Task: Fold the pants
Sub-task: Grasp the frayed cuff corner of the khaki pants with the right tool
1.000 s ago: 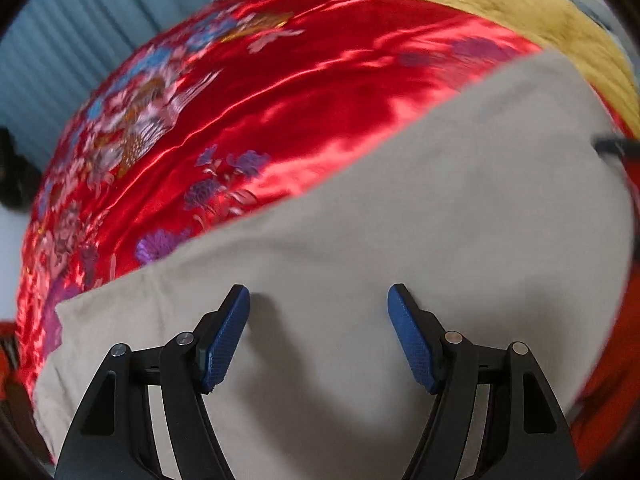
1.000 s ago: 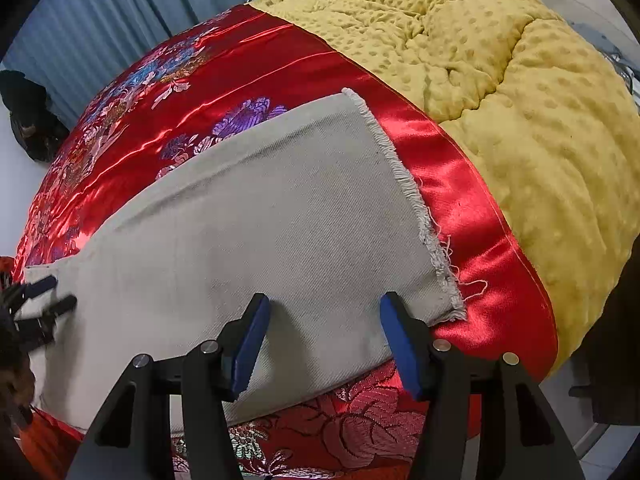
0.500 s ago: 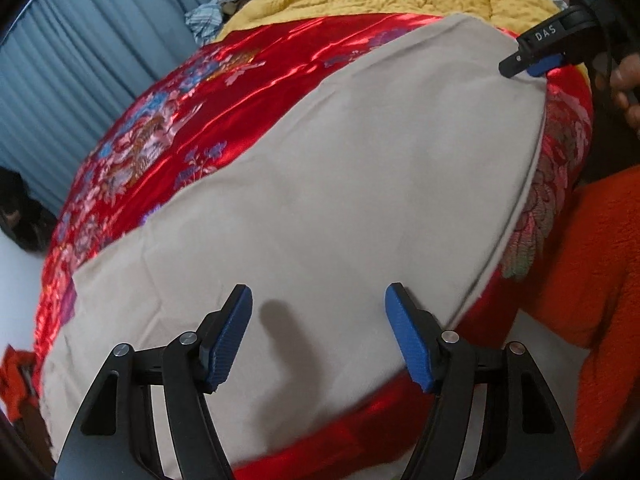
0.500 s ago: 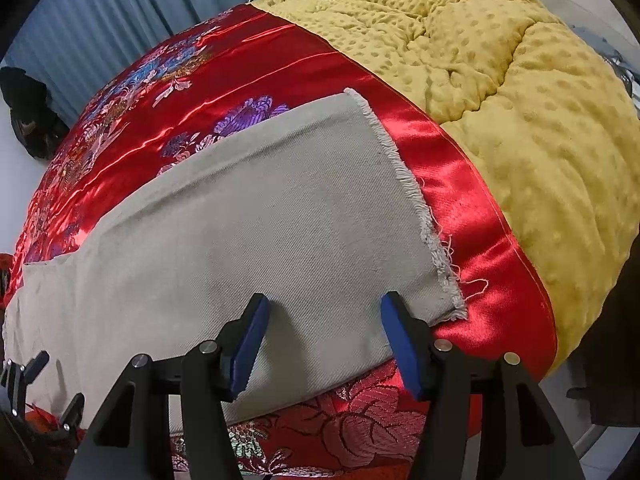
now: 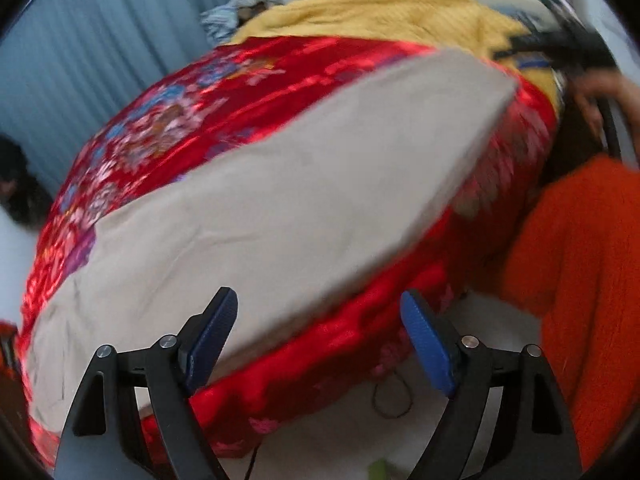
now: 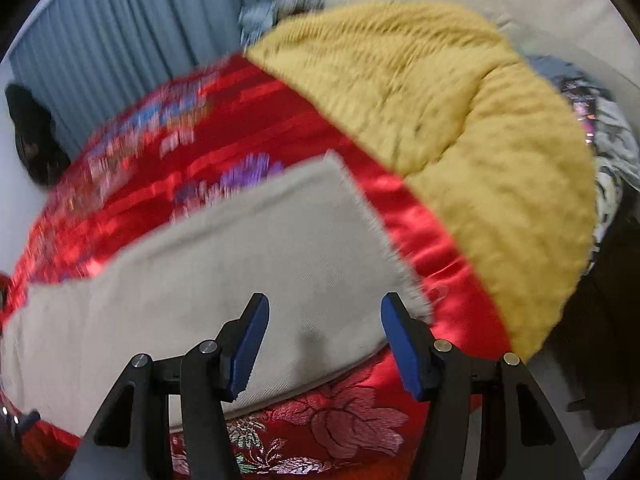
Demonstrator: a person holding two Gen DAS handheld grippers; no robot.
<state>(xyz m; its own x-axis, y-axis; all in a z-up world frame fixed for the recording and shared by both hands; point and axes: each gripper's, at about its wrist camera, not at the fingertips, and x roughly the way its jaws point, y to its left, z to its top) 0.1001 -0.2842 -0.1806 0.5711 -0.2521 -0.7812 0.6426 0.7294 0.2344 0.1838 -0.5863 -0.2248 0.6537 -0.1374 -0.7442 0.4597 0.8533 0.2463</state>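
Plainly, the beige pants (image 6: 208, 280) lay flat along the near edge of the bed, on top of a red embroidered satin bedspread (image 6: 256, 108), with a mustard-yellow dimpled blanket (image 6: 460, 128) heaped beyond them toward 1 o'clock in the right wrist view. In that view the frayed leg hem (image 6: 380, 236) ran from 12 o'clock down to about 2 o'clock of the right gripper (image 6: 324, 340), whose blue pads stood wide apart with nothing between them; it hovered over the hem end of the leg. The left gripper (image 5: 320, 340) was likewise spread wide and empty, poised off the near edge of the pants (image 5: 260, 216), with bedspread (image 5: 320, 356) and pale floor (image 5: 472, 348) showing between its fingers. Whether either pad touched cloth could not be told through the motion blur.

The fabric looked like a woven twill: light, limp, with enough body to lie smooth but none to hold a shape once lifted. It would likely drape and sag from any pinch point. The satin beneath looked slick, so the pants might slide rather than stay put when dragged. The frayed hem seemed a poor place to grip by its threads alone; a hold a little inside the hem corner, taking all layers, seemed safer, with the other gripper pinching the near edge further along the leg.
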